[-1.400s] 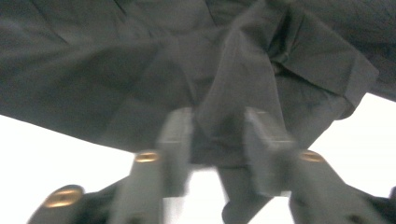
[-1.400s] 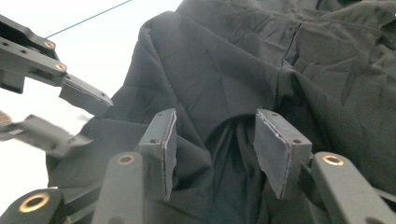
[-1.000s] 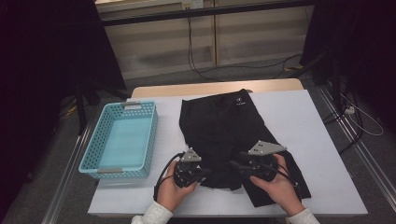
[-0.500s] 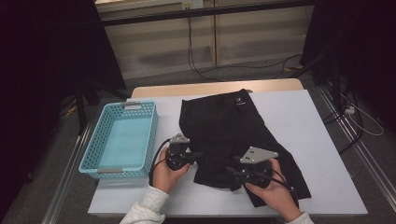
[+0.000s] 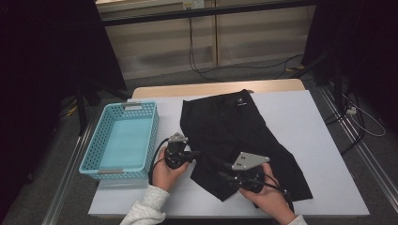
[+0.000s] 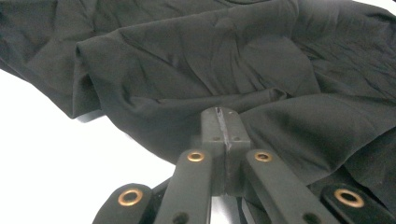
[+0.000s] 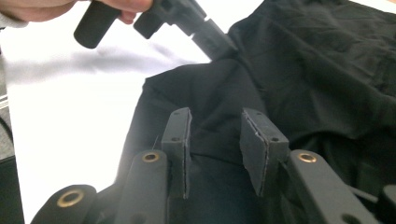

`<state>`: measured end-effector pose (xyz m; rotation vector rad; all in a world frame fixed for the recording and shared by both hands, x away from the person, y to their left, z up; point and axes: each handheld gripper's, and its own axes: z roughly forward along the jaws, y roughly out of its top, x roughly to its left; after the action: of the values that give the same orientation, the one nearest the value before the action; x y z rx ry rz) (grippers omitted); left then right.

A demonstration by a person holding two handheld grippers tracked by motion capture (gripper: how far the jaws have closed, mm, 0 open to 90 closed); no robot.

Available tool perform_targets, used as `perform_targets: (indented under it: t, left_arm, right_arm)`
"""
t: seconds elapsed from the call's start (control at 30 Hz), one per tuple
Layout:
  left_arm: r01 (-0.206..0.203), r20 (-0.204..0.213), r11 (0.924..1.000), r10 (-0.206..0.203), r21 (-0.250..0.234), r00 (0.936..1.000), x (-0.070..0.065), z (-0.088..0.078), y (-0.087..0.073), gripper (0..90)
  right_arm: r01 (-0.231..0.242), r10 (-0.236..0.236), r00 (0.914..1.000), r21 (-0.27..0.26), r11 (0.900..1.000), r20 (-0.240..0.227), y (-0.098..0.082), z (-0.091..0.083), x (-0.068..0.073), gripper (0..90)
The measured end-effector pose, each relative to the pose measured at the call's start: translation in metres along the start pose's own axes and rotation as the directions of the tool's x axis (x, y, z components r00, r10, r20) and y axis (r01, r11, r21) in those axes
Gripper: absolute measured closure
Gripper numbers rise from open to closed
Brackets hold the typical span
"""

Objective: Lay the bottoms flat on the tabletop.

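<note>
Early in the work, to judge by the layout: black shorts [image 5: 234,131] spread nearly flat on the white worktop [image 5: 324,140], waistband with its small pale logo at the far end, one leg trailing off toward the near right, no fold made across them yet. Left gripper [image 5: 199,153] pressed together on a pinch of cloth at the left edge of the shorts; seen in the left gripper view [image 6: 218,116] with pads tight against each other and a ridge of fabric drawn up toward them. Right gripper [image 5: 221,169] at the near edge, just right of the left one, spread but just now closing; seen in the right gripper view [image 7: 217,123] with black cloth lying between and under the pads, not yet squeezed by them. Left of the shorts, well apart from both grippers, a turquoise plastic basket [image 5: 152,136] with nothing inside. Done so far, seemingly: garment laid out and one side gripped. Left to do, probably: finishing the second grasp, lifting or folding the near part over, then likely packing the bundle into the basket.
</note>
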<state>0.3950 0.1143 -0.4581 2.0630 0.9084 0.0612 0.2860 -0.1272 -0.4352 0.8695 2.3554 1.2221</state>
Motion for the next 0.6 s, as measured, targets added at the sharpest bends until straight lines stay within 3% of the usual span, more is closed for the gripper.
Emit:
perform_targets:
  t: [0.1, 0.23, 0.33, 0.37, 0.47, 0.5, 0.6]
  left_arm:
    - [-0.003, -0.008, 1.0000, 0.003, 0.003, 1.0000, 0.001, -0.001, -0.001, 90.0]
    - [0.000, -0.004, 1.0000, 0.000, 0.001, 1.0000, 0.000, -0.001, -0.002, 90.0]
    - [-0.011, -0.002, 0.9999, 0.011, 0.005, 0.9999, 0.000, -0.003, -0.002, 90.0]
    - [-0.010, -0.007, 0.9999, 0.010, 0.003, 0.9999, 0.000, -0.004, -0.003, 90.0]
    - [-0.004, -0.005, 1.0000, 0.004, 0.003, 1.0000, 0.001, -0.004, -0.004, 90.0]
    - [-0.001, -0.006, 1.0000, 0.001, 0.003, 1.0000, 0.001, -0.004, -0.005, 89.9]
    - [-0.005, -0.003, 1.0000, 0.005, 0.008, 1.0000, 0.001, -0.004, -0.005, 89.9]
  right_arm:
    - [0.002, -0.002, 0.9992, 0.016, 1.000, -0.039, -0.001, 0.008, 0.006, 67.3]
    - [0.005, -0.003, 0.9991, 0.058, 0.998, -0.042, -0.007, 0.019, 0.008, 65.0]
    - [0.005, -0.003, 0.9999, 0.107, 0.994, -0.014, -0.013, 0.031, 0.005, 63.4]
    - [-0.026, 0.027, 0.9996, 0.107, 0.994, -0.008, -0.016, 0.034, 0.002, 65.6]
    - [-0.033, 0.032, 0.9995, 0.105, 0.994, 0.002, -0.015, 0.035, 0.000, 71.2]
    - [-0.053, 0.053, 0.9986, 0.099, 0.994, 0.009, -0.017, 0.035, -0.004, 80.5]
    - [-0.089, 0.090, 0.9959, 0.089, 0.992, -0.007, -0.018, 0.033, -0.009, 86.7]
